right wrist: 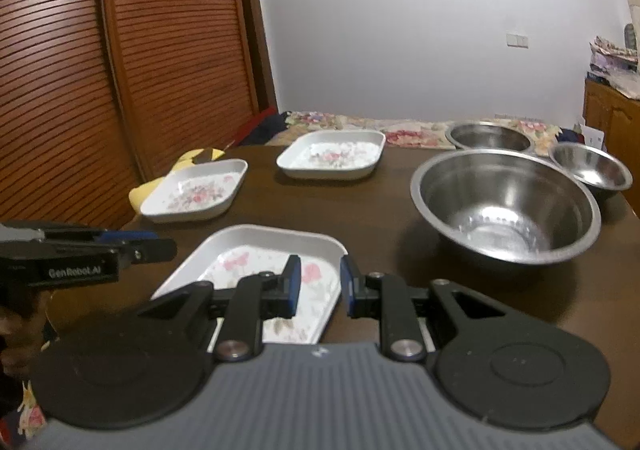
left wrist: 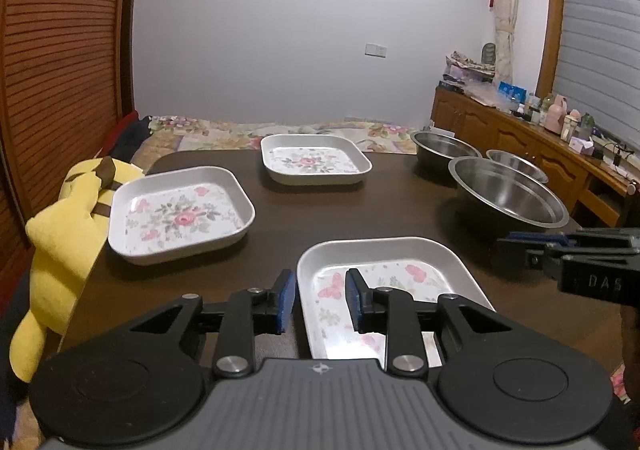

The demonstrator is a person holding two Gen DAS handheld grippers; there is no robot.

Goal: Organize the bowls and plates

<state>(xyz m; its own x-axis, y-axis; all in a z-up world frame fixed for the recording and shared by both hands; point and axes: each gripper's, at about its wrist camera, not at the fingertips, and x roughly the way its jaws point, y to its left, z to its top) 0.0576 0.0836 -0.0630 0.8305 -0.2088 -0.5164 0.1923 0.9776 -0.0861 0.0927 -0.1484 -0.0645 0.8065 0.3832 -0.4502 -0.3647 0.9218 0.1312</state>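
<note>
Plate point(left wrist: 404, 270) rim lies between parted left fingers point(left wrist: 286, 300), untouched.

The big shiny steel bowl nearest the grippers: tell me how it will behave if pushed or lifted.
The large stainless steel bowl looks thin-walled, so probably light for its size. Its polished, rounded sides will likely be slippery between pads; the flat rim seems the safer hold. On the dark wooden table, a push would probably slide it rather than tip it.

Both the left gripper point(left wrist: 320, 300) and right gripper point(right wrist: 320, 286) angle downward, jaws slightly parted, gripping nothing.
</note>
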